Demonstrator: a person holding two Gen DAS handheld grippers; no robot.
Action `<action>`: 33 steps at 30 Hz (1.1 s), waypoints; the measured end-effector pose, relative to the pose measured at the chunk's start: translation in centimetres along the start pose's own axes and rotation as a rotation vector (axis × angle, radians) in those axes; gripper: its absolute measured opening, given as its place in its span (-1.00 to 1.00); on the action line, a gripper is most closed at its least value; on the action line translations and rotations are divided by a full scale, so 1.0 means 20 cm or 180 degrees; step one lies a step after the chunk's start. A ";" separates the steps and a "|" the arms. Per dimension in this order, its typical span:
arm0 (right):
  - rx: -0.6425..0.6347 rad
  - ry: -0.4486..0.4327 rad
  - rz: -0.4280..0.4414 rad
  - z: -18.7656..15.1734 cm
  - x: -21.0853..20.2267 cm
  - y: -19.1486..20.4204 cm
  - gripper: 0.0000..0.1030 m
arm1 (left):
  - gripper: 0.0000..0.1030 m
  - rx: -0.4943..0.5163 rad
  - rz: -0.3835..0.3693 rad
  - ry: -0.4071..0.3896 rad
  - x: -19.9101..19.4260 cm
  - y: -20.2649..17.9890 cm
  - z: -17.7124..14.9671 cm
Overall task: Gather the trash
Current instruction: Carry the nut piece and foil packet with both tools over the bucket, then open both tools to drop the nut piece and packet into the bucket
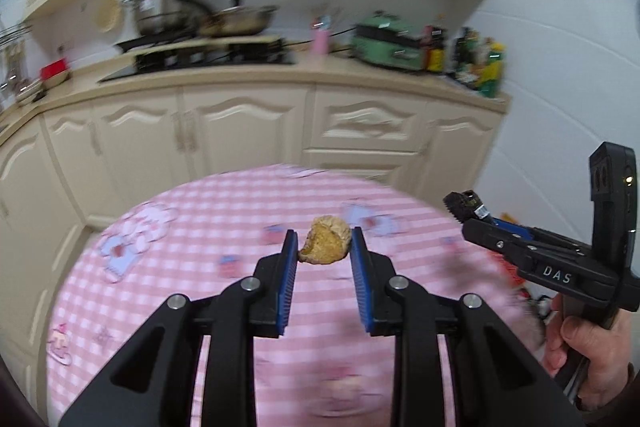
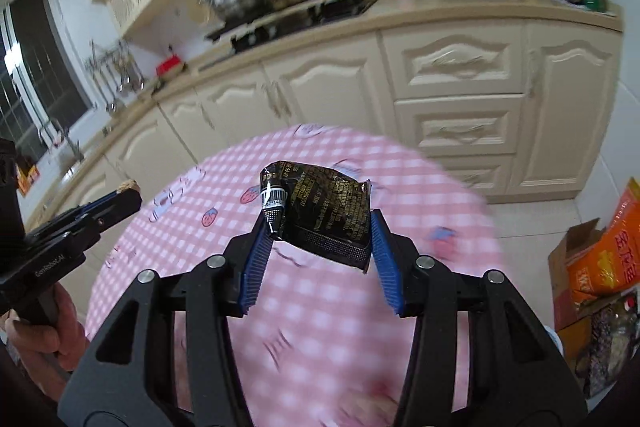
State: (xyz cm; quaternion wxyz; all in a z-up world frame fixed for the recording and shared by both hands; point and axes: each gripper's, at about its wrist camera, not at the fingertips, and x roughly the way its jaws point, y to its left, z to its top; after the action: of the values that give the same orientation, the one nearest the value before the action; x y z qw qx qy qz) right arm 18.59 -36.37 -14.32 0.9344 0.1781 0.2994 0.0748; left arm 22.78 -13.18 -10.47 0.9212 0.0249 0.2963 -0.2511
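My left gripper (image 1: 325, 242) is shut on a brown bitten piece of bread or pastry (image 1: 326, 241), held above the round table with a pink checked cloth (image 1: 192, 267). My right gripper (image 2: 320, 227) is shut on a crumpled black snack wrapper (image 2: 320, 213), also above the table (image 2: 304, 307). The right gripper shows at the right of the left wrist view (image 1: 464, 207) with the wrapper's edge in its tips. The left gripper shows at the left of the right wrist view (image 2: 130, 193) with the bread at its tip.
Cream kitchen cabinets (image 1: 248, 131) stand beyond the table, with pots on a stove (image 1: 192, 19), a green appliance (image 1: 384, 43) and bottles (image 1: 484, 67) on the counter. An orange bag and cardboard box (image 2: 592, 267) sit on the floor at the right.
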 end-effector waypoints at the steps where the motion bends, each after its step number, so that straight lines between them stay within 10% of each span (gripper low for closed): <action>1: 0.0031 -0.0047 -0.0003 -0.01 -0.07 -0.04 -0.07 | -0.50 0.0039 -0.0052 -0.0022 -0.01 -0.07 0.00; 16: 0.0878 -0.0295 -0.0720 -0.43 -0.87 -1.01 -0.06 | -0.50 0.0604 -0.1086 0.0393 0.20 -1.30 -0.28; 29: 0.1583 0.0254 -0.0769 -0.81 -0.62 -1.52 0.00 | -0.49 0.0826 -0.1149 0.1379 0.81 -1.73 -0.65; 33: 0.1811 0.0356 -0.0722 -0.89 -0.52 -1.63 0.41 | -0.42 0.0866 -0.1081 0.1578 0.95 -1.76 -0.71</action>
State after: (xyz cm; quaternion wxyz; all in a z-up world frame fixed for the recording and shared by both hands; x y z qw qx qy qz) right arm 0.85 -63.94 -34.53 0.8315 0.3935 0.3771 -0.1071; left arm 11.69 -49.76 -29.12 0.7542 0.1584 0.4752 -0.4247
